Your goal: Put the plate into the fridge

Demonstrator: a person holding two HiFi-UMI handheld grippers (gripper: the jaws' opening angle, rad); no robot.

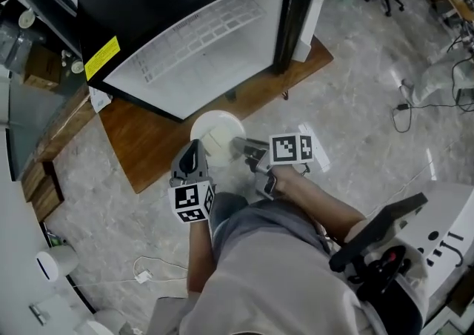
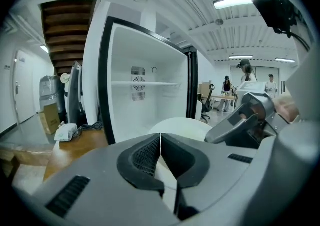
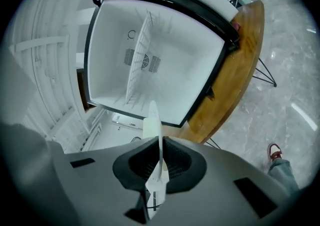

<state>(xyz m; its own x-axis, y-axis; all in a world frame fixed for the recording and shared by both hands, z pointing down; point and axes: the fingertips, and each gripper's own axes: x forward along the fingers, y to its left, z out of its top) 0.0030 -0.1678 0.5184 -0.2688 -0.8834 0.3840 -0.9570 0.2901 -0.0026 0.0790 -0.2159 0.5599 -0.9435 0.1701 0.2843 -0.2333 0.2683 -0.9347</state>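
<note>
A white plate (image 1: 215,132) hangs just in front of the open fridge (image 1: 207,44), above the edge of the wooden platform (image 1: 144,141). My right gripper (image 1: 241,147) is shut on the plate's right rim. In the right gripper view the plate (image 3: 152,120) runs edge-on between the pads of the right gripper (image 3: 160,145), with the fridge (image 3: 165,60) and its wire shelf (image 3: 137,60) beyond. My left gripper (image 1: 194,151) sits at the plate's left edge. Its jaws meet at the tips in the left gripper view (image 2: 160,137), and the plate (image 2: 182,127) shows behind them.
The fridge door (image 1: 309,7) stands open at the right. A power strip (image 2: 66,132) lies on the platform. Cables (image 1: 415,104) cross the marble floor, and a white machine (image 1: 437,244) stands at the lower right. People stand far off (image 2: 246,72).
</note>
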